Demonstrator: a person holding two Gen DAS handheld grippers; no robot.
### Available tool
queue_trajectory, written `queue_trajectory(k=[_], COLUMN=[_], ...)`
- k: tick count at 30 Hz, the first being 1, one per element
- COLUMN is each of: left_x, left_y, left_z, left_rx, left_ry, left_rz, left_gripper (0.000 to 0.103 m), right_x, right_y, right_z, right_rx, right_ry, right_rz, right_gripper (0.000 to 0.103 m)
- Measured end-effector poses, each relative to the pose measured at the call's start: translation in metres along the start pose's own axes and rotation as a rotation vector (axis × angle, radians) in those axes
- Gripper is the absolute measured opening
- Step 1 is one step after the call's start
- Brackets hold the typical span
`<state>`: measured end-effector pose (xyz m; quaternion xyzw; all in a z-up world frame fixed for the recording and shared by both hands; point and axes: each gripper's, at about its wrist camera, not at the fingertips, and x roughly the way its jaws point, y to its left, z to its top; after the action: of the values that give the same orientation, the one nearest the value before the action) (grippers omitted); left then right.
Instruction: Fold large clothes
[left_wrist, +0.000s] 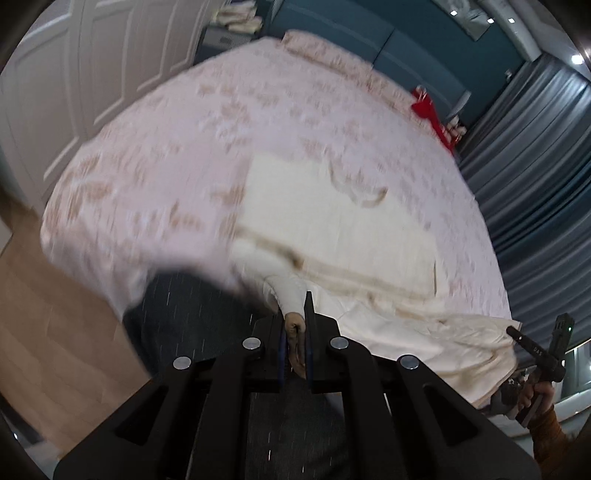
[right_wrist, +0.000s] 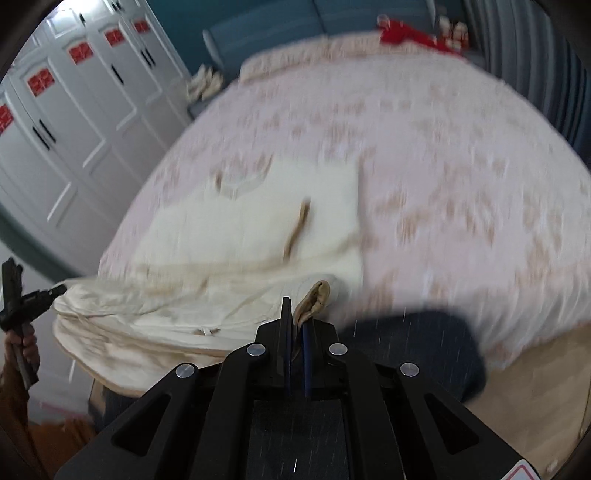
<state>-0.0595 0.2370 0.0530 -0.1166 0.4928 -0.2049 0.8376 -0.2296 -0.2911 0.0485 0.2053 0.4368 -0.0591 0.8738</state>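
Observation:
A cream garment (left_wrist: 343, 221) with tan trim lies spread on the bed, its near hem lifted off the bed's near edge. In the left wrist view my left gripper (left_wrist: 297, 332) is shut on a tan-edged corner of that hem. The right wrist view shows the same cream garment (right_wrist: 240, 229), and my right gripper (right_wrist: 297, 325) is shut on its other tan-trimmed corner (right_wrist: 316, 299). The cloth hangs stretched between the two grippers. Each wrist view catches the other gripper's handle, held in a hand, at the frame's edge. Both pictures are blurred.
The bed (left_wrist: 166, 155) carries a pale pink patterned cover. Red cloth (left_wrist: 428, 110) lies at its far corner. White wardrobe doors (right_wrist: 74, 122) stand to the left, grey curtains (left_wrist: 535, 177) to the right, wooden floor (left_wrist: 55, 332) below. A person's dark trousers (left_wrist: 192, 317) are close under the grippers.

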Motion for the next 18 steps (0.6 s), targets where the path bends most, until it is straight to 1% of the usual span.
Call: queue_trajectory(k=[1, 3, 5, 8, 11, 13, 18], left_x=[0.005, 0.014, 0.029, 0.057, 0.092, 0.119, 0.176], left_y=[-0.004, -0.01, -0.014, -0.018, -0.02, -0.022, -0.012], left_z=[0.013, 0.033, 0.057, 0.089, 0.115, 0.129, 0.153], left_rx=[0.009, 0.019, 0.032, 0.046, 0.065, 0.073, 0.047], left_ry=[-0.026, -0.054, -0.083, -0.108, -0.119, -0.113, -0.079], left_rz=[-0.002, -0.004, 0.009, 0.042, 0.096, 0.135, 0.186], left_gripper=[0.006, 0.006, 0.006, 0.006, 0.006, 0.006, 0.006], right_x=[0.005, 0.022, 0.04, 0.065, 0.097, 0.116, 0.169], right_y=[0.001, 0.002, 0.001, -0.002, -0.007, -0.008, -0.018], right_z=[0.012, 0.038, 0.061, 0.084, 0.11, 0.118, 0.136], right_rx=[-0.003, 0.01, 0.049, 0.074, 0.11, 0.131, 0.198], right_ry=[-0.027, -0.071, -0.113, -0.152, -0.173, -0.174, -0.148], right_rz=[-0.007, -0.028, -0.031, -0.054, -0.075, -0.088, -0.112], right_gripper=[0.003, 0.003, 0.003, 0.003, 0.003, 0.003, 0.003])
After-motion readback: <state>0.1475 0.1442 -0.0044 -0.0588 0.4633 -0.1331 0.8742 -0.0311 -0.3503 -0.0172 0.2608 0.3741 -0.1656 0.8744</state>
